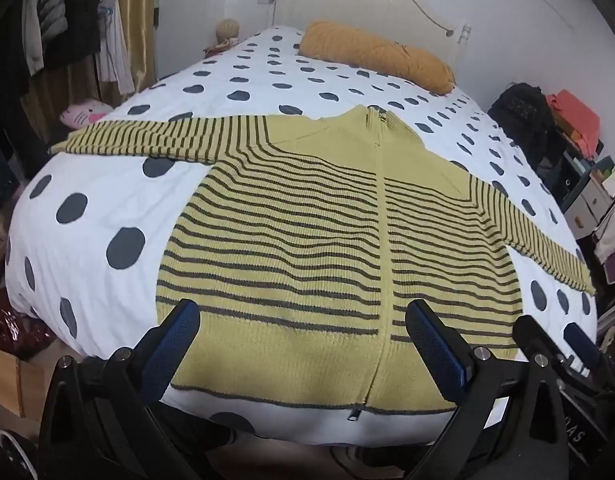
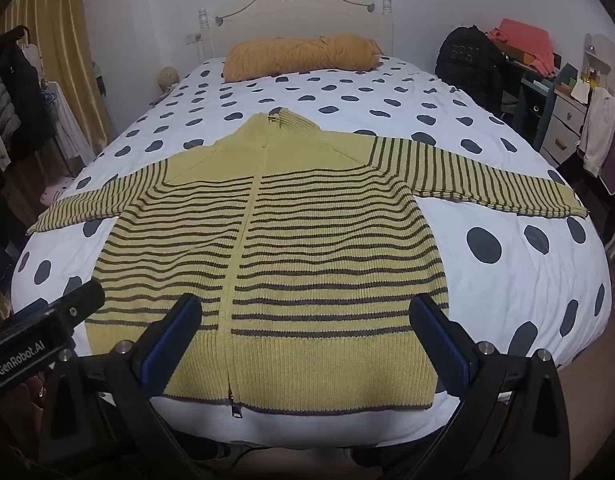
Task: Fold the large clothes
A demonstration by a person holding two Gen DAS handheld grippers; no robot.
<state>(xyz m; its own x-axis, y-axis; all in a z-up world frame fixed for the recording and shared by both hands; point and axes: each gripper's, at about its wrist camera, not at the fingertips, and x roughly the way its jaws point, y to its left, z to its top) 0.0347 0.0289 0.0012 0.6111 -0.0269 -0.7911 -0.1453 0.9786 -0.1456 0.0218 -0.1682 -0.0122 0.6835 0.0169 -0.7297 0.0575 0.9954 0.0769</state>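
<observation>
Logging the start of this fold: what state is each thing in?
Yellow striped knit zip cardigan: flat on the bed, unfolded, sleeves spread, zipped up.
Left claw: open, empty, above the hem.
Right claw: open, empty, above the hem.
Mustard bolster pillow: lying by the headboard.

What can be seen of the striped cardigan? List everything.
The cardigan is a chunky ribbed knit, yellow with dark stripes across body and sleeves, plain yellow at the yoke, collar and hem band. It lies flat, front up, on the dotted bedspread, zip closed, collar toward the headboard, both sleeves spread sideways. The hem sits at the bed's near edge, the zip pull hanging just past it. Both tools are open; neither visibly grips it.
</observation>
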